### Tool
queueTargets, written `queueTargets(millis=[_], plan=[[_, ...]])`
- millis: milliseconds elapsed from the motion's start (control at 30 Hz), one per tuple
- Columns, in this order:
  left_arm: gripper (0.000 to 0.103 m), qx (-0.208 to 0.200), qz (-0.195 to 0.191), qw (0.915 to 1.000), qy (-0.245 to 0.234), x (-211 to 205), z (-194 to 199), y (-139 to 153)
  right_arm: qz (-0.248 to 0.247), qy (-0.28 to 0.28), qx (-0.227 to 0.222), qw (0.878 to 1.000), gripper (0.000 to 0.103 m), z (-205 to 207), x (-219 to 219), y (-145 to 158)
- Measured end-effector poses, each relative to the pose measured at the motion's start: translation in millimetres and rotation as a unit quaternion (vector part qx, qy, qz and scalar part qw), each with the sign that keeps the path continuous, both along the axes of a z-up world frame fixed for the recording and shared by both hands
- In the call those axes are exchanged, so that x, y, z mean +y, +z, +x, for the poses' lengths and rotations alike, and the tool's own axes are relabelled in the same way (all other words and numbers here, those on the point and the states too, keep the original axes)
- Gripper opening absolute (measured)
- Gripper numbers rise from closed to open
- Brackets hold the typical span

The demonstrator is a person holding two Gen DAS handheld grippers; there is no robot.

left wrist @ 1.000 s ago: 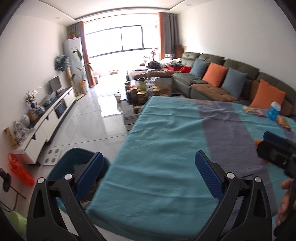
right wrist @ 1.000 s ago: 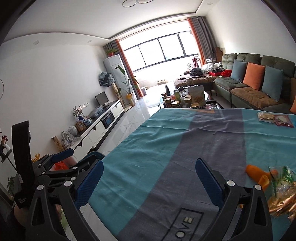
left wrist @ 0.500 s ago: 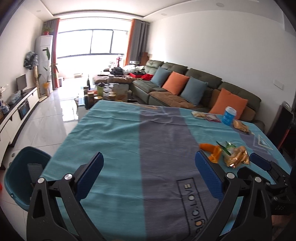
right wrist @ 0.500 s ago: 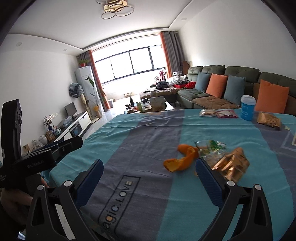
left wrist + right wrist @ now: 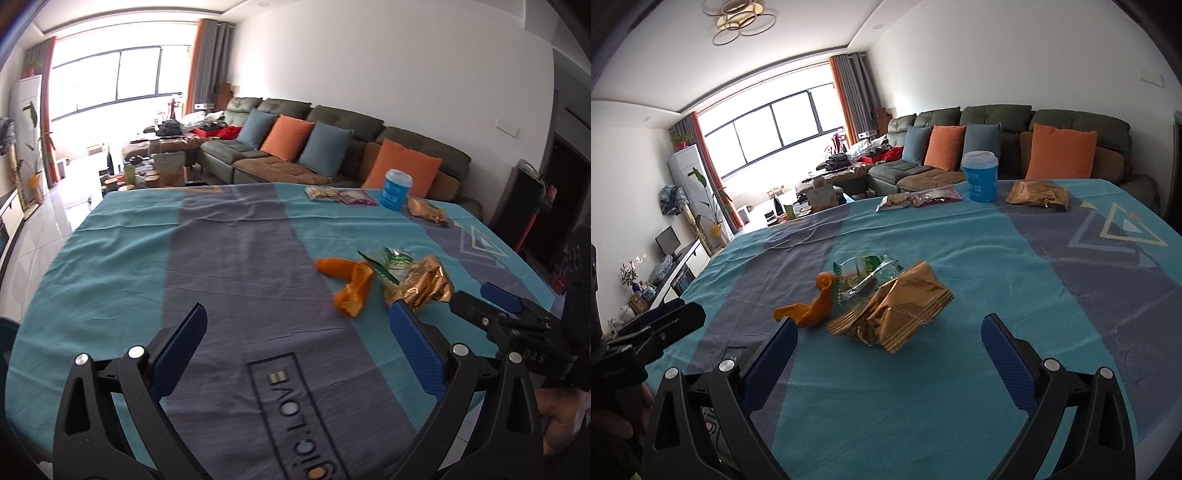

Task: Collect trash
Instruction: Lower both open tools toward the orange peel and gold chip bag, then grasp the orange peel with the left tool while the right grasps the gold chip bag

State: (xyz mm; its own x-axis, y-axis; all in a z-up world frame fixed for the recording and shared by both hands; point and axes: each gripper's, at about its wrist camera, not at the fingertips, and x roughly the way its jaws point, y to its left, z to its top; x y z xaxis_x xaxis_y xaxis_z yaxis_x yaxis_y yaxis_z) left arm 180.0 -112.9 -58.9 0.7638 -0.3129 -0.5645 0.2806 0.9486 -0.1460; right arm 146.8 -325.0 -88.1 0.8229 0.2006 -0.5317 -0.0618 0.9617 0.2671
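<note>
Both views have swung from the floor to the tablecloth [image 5: 960, 424]. Left tongs [image 5: 295, 339] and right tongs [image 5: 888, 350] gape wide, empty. Gold wrapper [image 5: 905, 310] lies mid-table beside orange peel [image 5: 812, 310]; straddle the wrapper low before squeezing.

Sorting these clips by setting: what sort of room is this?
Most likely a home living room: a long green sofa with orange and blue cushions, a big curtained window, and a cloth-covered table strewn with snack wrappers.
</note>
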Motion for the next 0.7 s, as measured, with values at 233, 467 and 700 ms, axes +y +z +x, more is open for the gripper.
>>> queueTargets(millis=[233,467,700], plan=[[0.097,0.04,0.0,0.9987,-0.032,-33,29,-18,0.017,-0.009,0.017,1.0,0.096,25,-12,-6],[0.097,0.076,-0.003,0.9963,-0.039,-51,56,-35,0.043,-0.007,0.06,0.997,0.092,45,-18,-17],[0.068,0.104,0.007,0.9932,-0.053,-63,73,-45,0.08,0.01,0.085,0.993,0.067,51,-17,-29]])
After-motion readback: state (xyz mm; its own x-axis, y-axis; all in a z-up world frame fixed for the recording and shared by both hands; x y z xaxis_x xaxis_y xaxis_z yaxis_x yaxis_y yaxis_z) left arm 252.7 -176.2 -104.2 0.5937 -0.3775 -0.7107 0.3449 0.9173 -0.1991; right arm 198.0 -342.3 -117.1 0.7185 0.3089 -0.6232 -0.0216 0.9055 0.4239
